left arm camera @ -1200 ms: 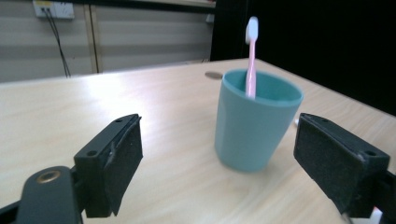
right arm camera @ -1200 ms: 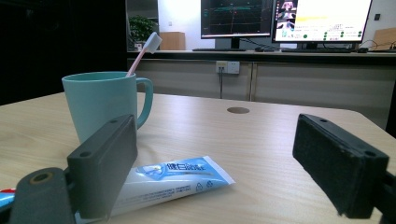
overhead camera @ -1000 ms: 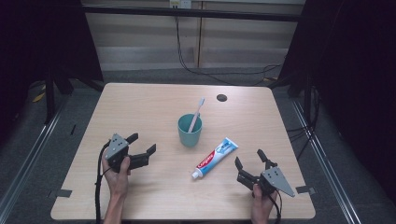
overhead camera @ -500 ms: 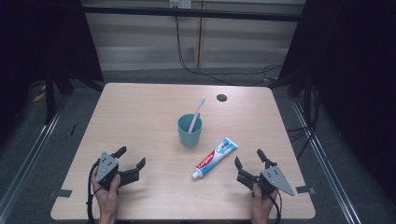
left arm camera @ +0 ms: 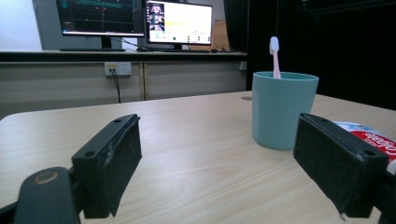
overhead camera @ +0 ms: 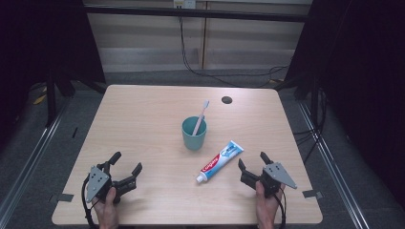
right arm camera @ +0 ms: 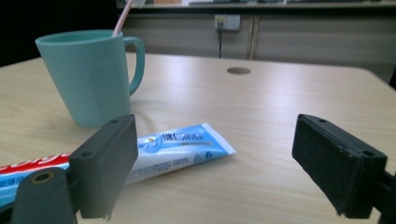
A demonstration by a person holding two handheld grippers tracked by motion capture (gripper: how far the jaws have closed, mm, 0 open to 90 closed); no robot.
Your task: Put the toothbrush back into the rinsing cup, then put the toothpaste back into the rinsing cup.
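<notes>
A teal cup [overhead camera: 194, 133] stands near the table's middle with a pink toothbrush [overhead camera: 201, 115] leaning in it. A toothpaste tube [overhead camera: 219, 161] lies flat just right of and nearer than the cup, cap toward me. My left gripper [overhead camera: 126, 164] rests open near the front left edge, nothing between its jaws; ahead of it are the cup [left arm camera: 282, 109] and the toothbrush [left arm camera: 275, 56]. My right gripper [overhead camera: 253, 160] sits open at the front right, jaws apart just right of the tube [right arm camera: 154, 151], with the cup [right arm camera: 93, 75] beyond.
The wooden table [overhead camera: 143, 124] has a small round hole [overhead camera: 227, 99] at its far right. Monitors [left arm camera: 135, 18] stand on a bench beyond the table. Cables hang along the back wall, and dark curtains flank both sides.
My left gripper has drawn back toward the front left corner of the table, away from the cup. The right gripper, cup and tube have stayed put.
</notes>
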